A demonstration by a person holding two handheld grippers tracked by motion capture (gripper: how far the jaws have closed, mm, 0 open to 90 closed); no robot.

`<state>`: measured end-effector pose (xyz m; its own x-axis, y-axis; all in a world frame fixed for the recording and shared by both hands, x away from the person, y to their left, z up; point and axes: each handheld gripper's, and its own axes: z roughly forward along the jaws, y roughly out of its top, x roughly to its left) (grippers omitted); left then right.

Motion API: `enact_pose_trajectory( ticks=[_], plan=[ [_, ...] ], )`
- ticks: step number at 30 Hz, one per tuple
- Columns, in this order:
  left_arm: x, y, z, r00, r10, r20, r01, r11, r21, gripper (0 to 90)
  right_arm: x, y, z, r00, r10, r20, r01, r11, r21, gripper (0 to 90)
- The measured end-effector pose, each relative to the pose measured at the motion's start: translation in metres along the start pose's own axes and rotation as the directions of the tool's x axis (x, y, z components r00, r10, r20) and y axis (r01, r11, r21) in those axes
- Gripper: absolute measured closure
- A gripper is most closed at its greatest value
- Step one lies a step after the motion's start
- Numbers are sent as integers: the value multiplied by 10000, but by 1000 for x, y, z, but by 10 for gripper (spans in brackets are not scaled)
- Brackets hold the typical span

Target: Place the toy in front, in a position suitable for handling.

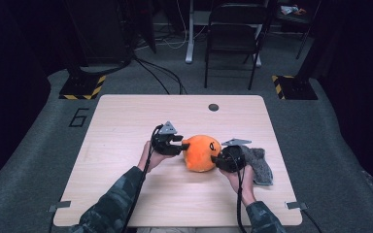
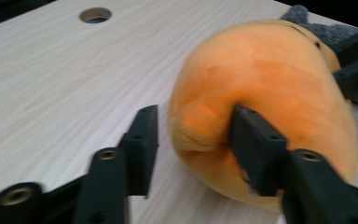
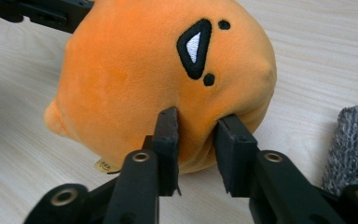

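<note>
A round orange plush toy (image 1: 200, 152) with a black-and-white face mark lies on the wooden table (image 1: 126, 121), between my two grippers. My left gripper (image 1: 183, 144) is at its left side. In the left gripper view the jaws stand apart around a small nub of the plush toy (image 2: 270, 84); one jaw touches the fabric and the other stands clear, so the left gripper (image 2: 196, 116) is open. My right gripper (image 1: 216, 159) is at the toy's right side. Its jaws pinch a fold at the plush toy's (image 3: 135, 70) lower edge, so the right gripper (image 3: 198, 119) is shut on it.
A grey fuzzy cloth (image 1: 261, 162) lies on the table just right of the right hand. There is a round cable hole (image 1: 213, 107) near the table's far edge. A folding chair (image 1: 233, 34) stands on the floor beyond the table.
</note>
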<state>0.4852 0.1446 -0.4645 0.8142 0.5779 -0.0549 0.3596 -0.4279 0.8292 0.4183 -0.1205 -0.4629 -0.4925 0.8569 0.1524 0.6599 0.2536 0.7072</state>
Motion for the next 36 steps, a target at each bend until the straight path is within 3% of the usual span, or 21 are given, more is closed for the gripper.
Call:
enact_pose_trajectory(
  ticks=[5, 7, 17, 21, 25, 30, 32, 36],
  plan=[
    [-6, 4, -6, 9995, -39, -320, 27, 9993, -375, 358, 1, 2, -5, 10000, 35, 55, -34, 9998, -170, 501],
    [-9, 6, -9, 9995, 135, -275, -145, 9992, -363, 329, 0, 3, -8, 10000, -43, 7, 44, 9994, -335, 405],
    [-22, 0, -15, 9986, 222, -470, -255, 9972, -709, 188, -15, 9, -24, 9989, -76, 454, 117, 9958, -906, 154],
    [-25, -6, -19, 9981, -103, -609, 53, 9966, -828, 171, -20, 15, -26, 9984, -416, 371, 459, 9909, -1262, 165],
    [-38, -13, -23, 9974, -48, -725, -1, 9978, -661, 177, -24, 24, -18, 9985, -539, 104, 548, 9893, -1352, 195],
    [-55, -22, -21, 9986, 98, -524, -109, 9997, -205, 203, -28, 32, -2, 9988, -470, -114, 454, 9921, -1170, 244],
    [-59, -26, -17, 9990, 32, -454, -34, 10000, -45, 206, -28, 34, 5, 9976, -544, -427, 507, 9951, -847, 277],
    [-62, -35, -9, 9991, 296, -312, -281, 9986, 453, 312, -26, 34, 15, 9953, -481, -844, 454, 9984, -334, 427]
  ],
)
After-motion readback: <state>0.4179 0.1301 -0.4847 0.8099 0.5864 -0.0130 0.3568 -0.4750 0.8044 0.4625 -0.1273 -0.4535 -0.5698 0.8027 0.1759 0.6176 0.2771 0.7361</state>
